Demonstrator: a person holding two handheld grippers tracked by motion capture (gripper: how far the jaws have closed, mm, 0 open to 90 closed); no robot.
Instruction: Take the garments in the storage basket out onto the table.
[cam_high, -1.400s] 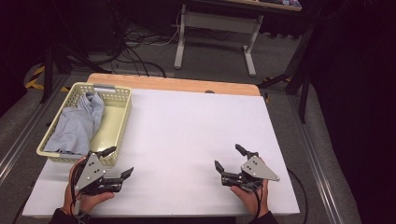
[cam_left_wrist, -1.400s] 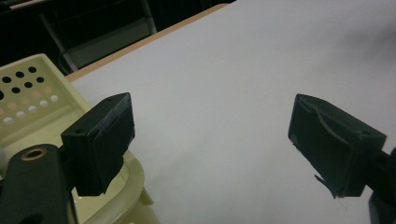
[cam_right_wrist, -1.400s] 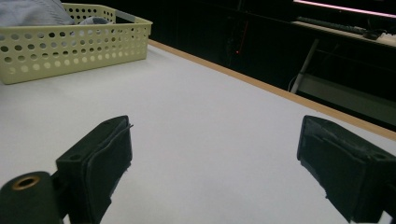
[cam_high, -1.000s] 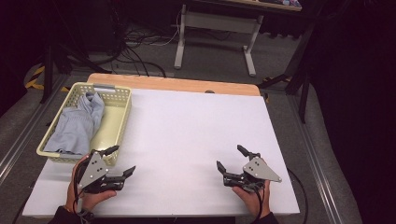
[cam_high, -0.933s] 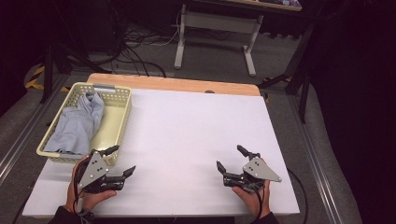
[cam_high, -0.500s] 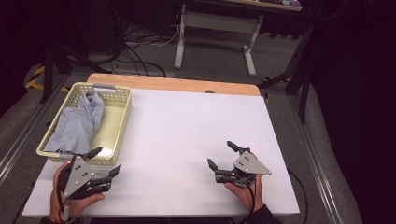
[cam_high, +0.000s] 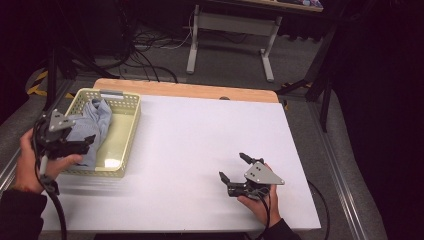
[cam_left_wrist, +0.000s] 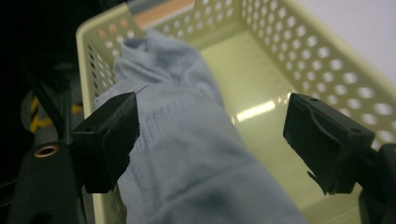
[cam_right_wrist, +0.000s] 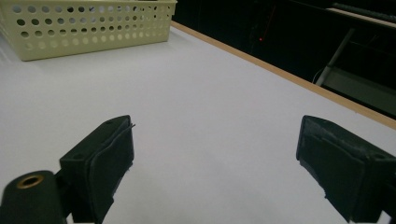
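Left gripper (cam_high: 75, 145) held over the near left corner of the yellow basket (cam_high: 131, 131), jaws spread wide and clamped on nothing. Seen along those jaws in the left gripper view (cam_left_wrist: 210, 135): pale blue cloth (cam_left_wrist: 187, 154) bunched between and below the two black pads, apart from the right pad; contact with the left pad not clear. Cloth (cam_high: 92, 127) lying inside the basket along its left wall, heaped toward the far end and running down to the near rim. Right half of the basket floor bare and shiny (cam_left_wrist: 261, 107). Left hand (cam_high: 37, 160) just outside the basket's near left corner, cable trailing down from it.

Right gripper (cam_high: 240, 170) well apart from the basket, low over the white table (cam_high: 200, 130) toward its near right part, jaws likewise wide apart and empty. In the right gripper view (cam_right_wrist: 215, 154), only bare table between the pads, the basket (cam_right_wrist: 88, 28) far off at upper left. Right hand (cam_high: 260, 197) under the grey plate, at the table's near edge
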